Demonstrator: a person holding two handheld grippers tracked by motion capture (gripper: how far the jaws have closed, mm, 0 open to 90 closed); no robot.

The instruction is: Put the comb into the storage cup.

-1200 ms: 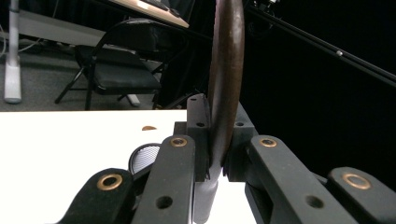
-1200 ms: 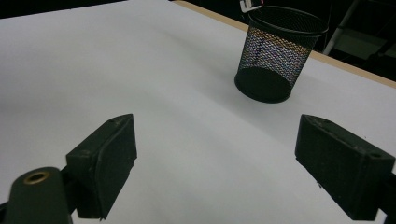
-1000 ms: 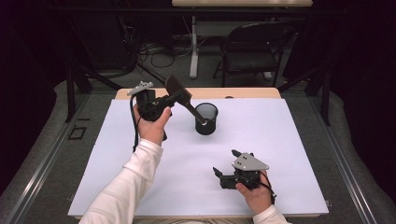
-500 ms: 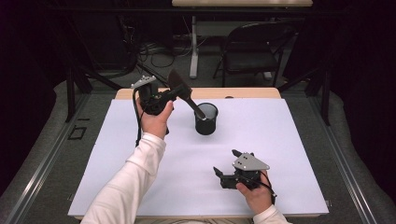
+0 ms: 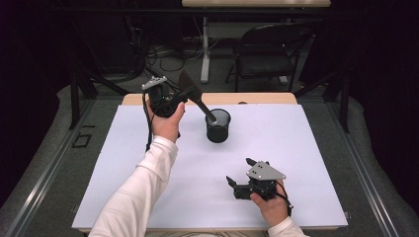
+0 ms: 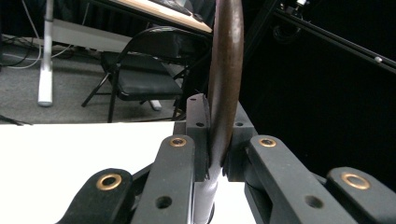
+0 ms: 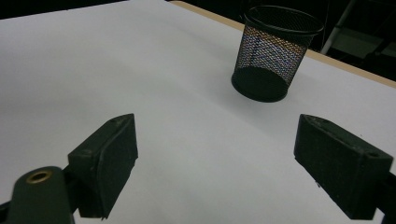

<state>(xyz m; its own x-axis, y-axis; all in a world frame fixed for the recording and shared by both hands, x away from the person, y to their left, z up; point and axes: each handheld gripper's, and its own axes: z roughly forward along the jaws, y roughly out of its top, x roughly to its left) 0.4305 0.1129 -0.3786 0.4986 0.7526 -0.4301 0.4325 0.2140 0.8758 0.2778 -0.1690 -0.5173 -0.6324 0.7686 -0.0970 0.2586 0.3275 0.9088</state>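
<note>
A: What do we have in our left hand-held gripper (image 5: 182, 97)?

B: Its jaws are clamped on a dark spatula (image 5: 193, 94), held above the bench (image 5: 296, 138). From the grip, the handle slopes down into the black mesh cup (image 5: 218, 125) just beside it.

A: And our right hand-held gripper (image 5: 242, 178)?

B: It rests low on the bench, jaws wide apart, nothing between them. The mesh cup stands well ahead of it, upright.

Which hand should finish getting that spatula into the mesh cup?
Left. Its tool is already shut on the spatula, whose handle end sits at the mesh cup rim. The right tool sits open and empty near the table's front edge, apart from the cup.
</note>
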